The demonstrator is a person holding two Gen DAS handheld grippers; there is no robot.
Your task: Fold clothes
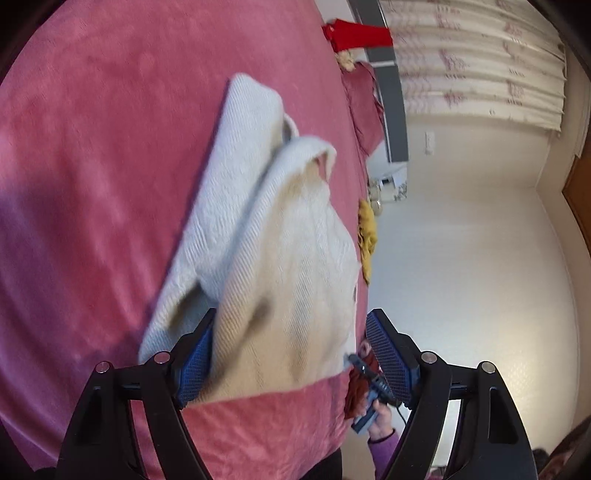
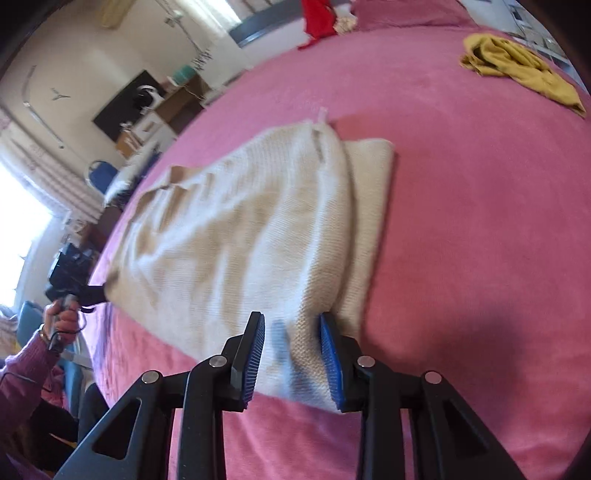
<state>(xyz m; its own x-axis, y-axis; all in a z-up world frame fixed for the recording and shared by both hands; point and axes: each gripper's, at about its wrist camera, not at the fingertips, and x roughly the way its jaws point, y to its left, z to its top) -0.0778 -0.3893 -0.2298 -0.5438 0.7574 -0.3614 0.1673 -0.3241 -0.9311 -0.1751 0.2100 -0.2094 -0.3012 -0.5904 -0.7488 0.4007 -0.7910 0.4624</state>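
Observation:
A cream knitted sweater (image 1: 280,236) lies partly folded on the pink bedspread (image 1: 92,166). In the left wrist view my left gripper (image 1: 293,328) stands wide; the sweater's near edge rests against its left pad (image 1: 195,362), and the right pad (image 1: 391,362) is free of the cloth. In the right wrist view my right gripper (image 2: 291,332) is shut on the near edge of the sweater (image 2: 240,229), a thick fold filling the gap between its pads. At the sweater's far left corner, a hand holds the left gripper (image 2: 74,280). The right gripper (image 1: 364,369) shows at the sweater's right edge.
A mustard-yellow garment (image 2: 517,66) lies crumpled near the bed's far side, and a red garment (image 2: 319,16) sits by the headboard. A pink pillow (image 1: 364,107) lies at the head end. The person's purple sleeve (image 2: 22,369) is at the bed's edge.

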